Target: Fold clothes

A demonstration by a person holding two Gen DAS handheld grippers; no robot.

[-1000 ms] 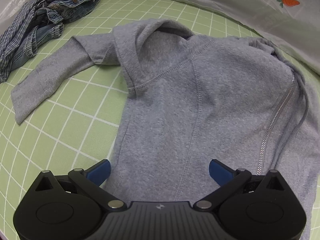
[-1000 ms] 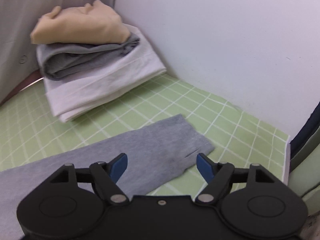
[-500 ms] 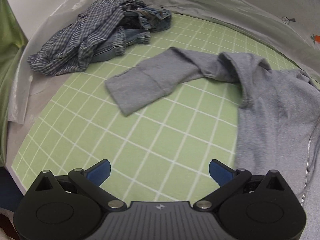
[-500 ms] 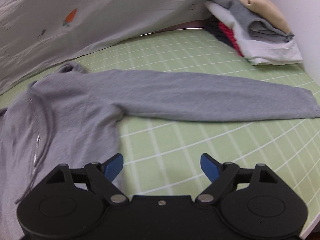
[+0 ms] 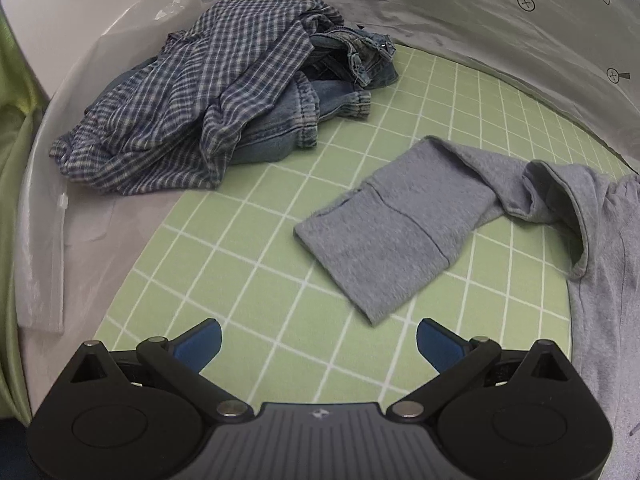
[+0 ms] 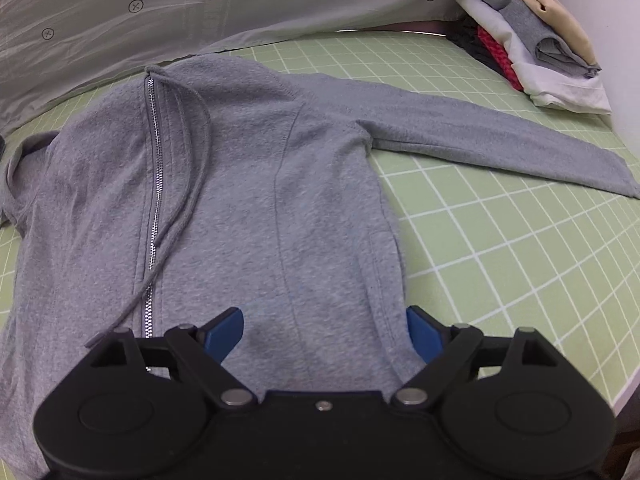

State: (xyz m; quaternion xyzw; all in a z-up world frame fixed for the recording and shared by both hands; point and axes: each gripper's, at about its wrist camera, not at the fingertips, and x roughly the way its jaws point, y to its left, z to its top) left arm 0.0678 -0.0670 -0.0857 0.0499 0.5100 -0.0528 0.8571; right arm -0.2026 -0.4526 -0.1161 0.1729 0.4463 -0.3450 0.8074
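A grey zip-front hooded sweatshirt (image 6: 256, 200) lies spread flat on the green desk mat with a white grid (image 6: 500, 240), one sleeve (image 6: 500, 140) stretched toward a stack of folded clothes (image 6: 536, 52) and the other sleeve (image 5: 400, 220) bent near a crumpled blue checked shirt (image 5: 192, 112) and denim garment (image 5: 320, 92). The left tool (image 5: 318, 342) hovers over bare mat just short of that sleeve's cuff, wide open and holding nothing. The right tool (image 6: 324, 330) is also wide open and empty, above the sweatshirt's lower body.

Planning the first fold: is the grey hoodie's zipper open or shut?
Shut, as far as visible. The grey hoodie lies spread flat, zipper teeth meeting down the front; its lowest stretch is hidden behind the right gripper.
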